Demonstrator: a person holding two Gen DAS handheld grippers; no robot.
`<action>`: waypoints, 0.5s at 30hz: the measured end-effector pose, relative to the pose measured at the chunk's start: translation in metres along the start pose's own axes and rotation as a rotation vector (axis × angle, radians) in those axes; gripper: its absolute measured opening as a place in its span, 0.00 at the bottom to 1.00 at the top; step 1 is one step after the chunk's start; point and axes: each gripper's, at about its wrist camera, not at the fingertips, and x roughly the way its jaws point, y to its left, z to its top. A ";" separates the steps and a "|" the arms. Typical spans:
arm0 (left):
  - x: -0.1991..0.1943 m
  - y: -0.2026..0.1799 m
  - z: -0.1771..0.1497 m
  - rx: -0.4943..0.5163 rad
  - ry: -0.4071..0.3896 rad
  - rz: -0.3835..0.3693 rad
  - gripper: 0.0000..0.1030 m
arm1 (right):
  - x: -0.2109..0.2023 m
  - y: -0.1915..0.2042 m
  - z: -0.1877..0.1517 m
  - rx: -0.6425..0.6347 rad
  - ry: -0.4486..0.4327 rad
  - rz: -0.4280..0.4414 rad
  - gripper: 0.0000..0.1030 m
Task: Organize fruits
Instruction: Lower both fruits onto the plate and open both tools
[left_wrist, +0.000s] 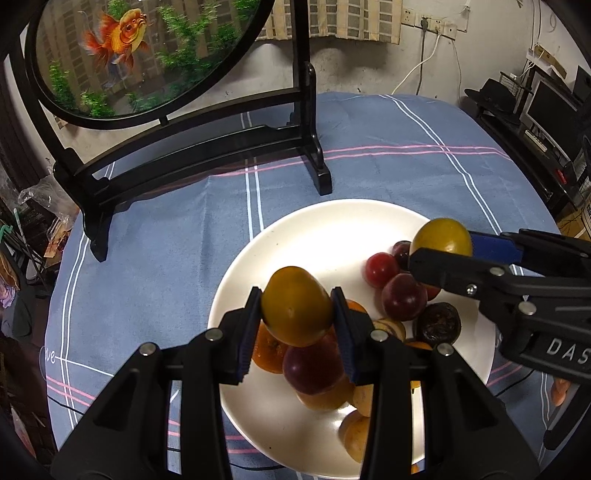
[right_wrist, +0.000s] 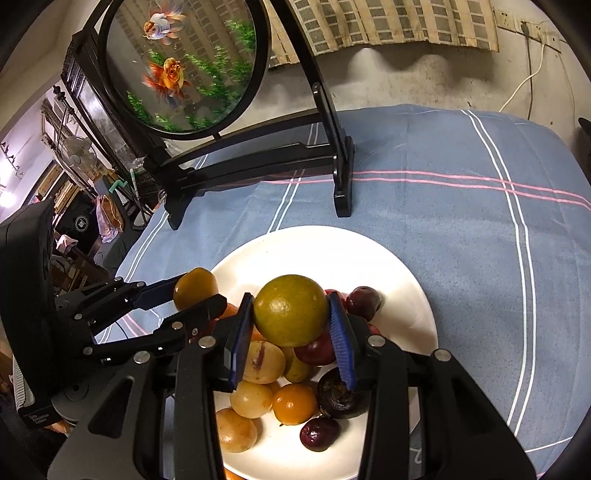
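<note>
A white plate (left_wrist: 314, 221) on the blue cloth holds a heap of fruit: dark red plums (left_wrist: 404, 297), small oranges (right_wrist: 294, 403), pale yellow fruits (right_wrist: 263, 362) and a wrinkled dark fruit (right_wrist: 338, 400). My left gripper (left_wrist: 297, 310) is shut on a yellow-orange fruit (left_wrist: 295, 302) held above the heap's left side. My right gripper (right_wrist: 291, 314) is shut on a greenish-yellow round fruit (right_wrist: 291, 308) above the plate's middle. Each view also shows the other gripper: the right gripper (left_wrist: 443, 242) with its fruit (left_wrist: 441, 234), and the left gripper (right_wrist: 197, 291) with its fruit (right_wrist: 195, 286).
A round goldfish screen (left_wrist: 147, 55) on a black stand (left_wrist: 319, 173) stands behind the plate. The blue striped tablecloth (right_wrist: 461, 229) lies bare to the right and far side. Clutter and furniture (left_wrist: 546, 110) surround the table edge.
</note>
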 end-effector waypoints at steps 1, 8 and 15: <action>0.002 -0.001 0.000 0.002 0.006 0.006 0.37 | 0.001 0.001 0.000 0.000 0.004 0.003 0.39; 0.006 0.000 0.002 0.003 0.019 0.013 0.37 | 0.002 0.003 0.008 0.002 -0.006 0.010 0.39; -0.005 0.003 0.005 -0.004 -0.015 0.005 0.37 | -0.003 0.005 0.012 -0.002 -0.020 0.020 0.39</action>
